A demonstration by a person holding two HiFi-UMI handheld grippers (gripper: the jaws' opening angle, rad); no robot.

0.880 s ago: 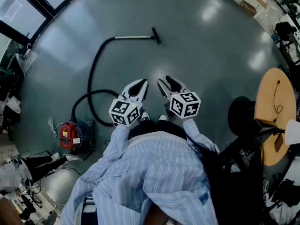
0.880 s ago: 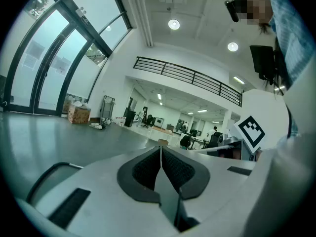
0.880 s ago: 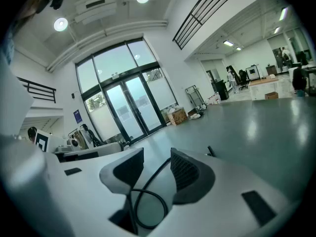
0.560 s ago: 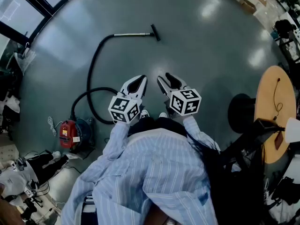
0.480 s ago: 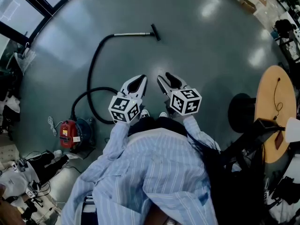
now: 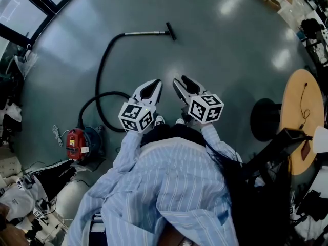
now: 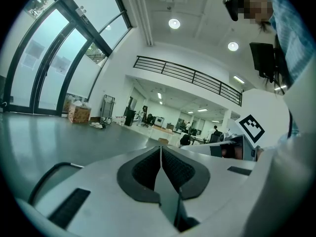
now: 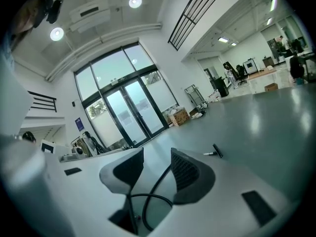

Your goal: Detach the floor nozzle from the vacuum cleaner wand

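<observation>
At top centre the floor nozzle (image 6: 170, 31) is sitting on the wand (image 6: 145, 33); the left gripper (image 6: 154, 82) and right gripper (image 6: 180, 80) are hovering mid-frame, well apart from it.

A light blue shirt (image 6: 164, 183) with thin white stripes and long sleeves (image 6: 128, 147) is being worn. White-shelled left tongs (image 6: 152, 86) and right tongs (image 6: 180, 82) with dark ribbed pads (image 7: 145, 169) are being shown, each being capped by a white cube (image 6: 137, 117) with black square markers. White shoes (image 6: 160, 120) are being worn.
</observation>
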